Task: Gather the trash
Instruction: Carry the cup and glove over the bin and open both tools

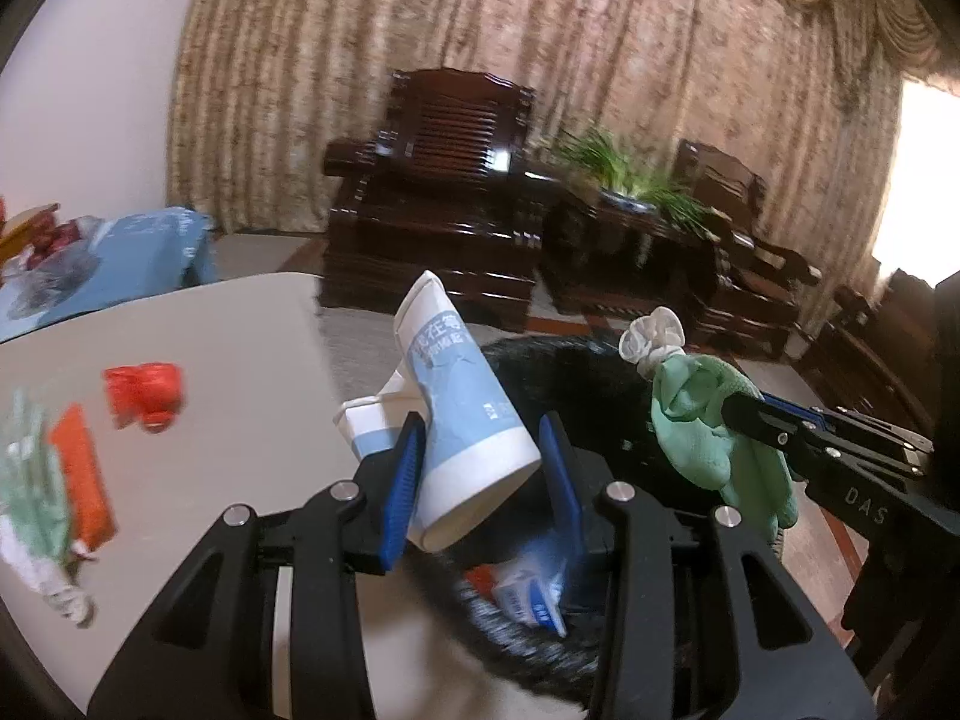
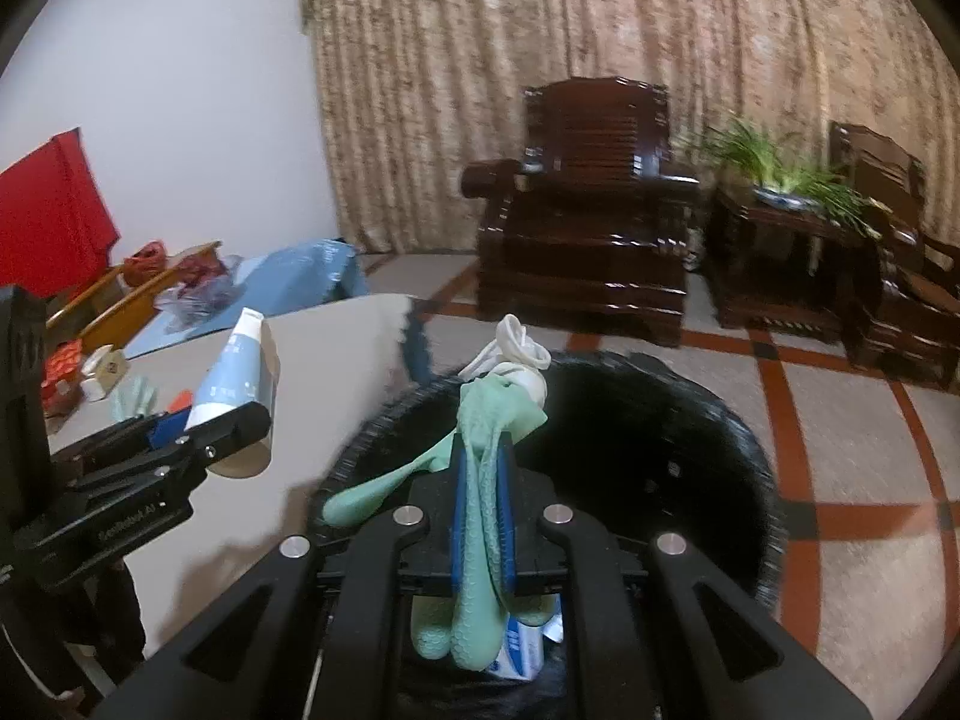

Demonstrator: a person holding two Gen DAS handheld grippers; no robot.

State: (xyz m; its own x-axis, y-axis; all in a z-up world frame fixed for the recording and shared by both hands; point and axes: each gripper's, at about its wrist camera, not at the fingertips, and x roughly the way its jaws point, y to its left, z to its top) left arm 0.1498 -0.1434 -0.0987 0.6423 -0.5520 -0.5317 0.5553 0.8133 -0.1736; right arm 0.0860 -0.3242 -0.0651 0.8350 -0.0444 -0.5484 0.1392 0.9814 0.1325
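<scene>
My left gripper (image 1: pixel 480 456) has its jaws apart around a blue-and-white paper cup (image 1: pixel 462 414), which tilts between the blue pads over the rim of the black trash bin (image 1: pixel 576 372). Only the left pad seems to touch it. My right gripper (image 2: pixel 480 468) is shut on a green rubber glove (image 2: pixel 486 516) with a white cuff, held over the black bin (image 2: pixel 660 450). The glove and right gripper also show in the left wrist view (image 1: pixel 714 438). A blue-and-white carton (image 1: pixel 534 594) lies in the bin.
On the white table (image 1: pixel 228 330) lie a red wrapper (image 1: pixel 144 396), an orange packet (image 1: pixel 81 474) and another green glove (image 1: pixel 30 480). Dark wooden armchairs (image 2: pixel 588 222) and a plant table (image 2: pixel 786 222) stand on the tiled floor behind the bin.
</scene>
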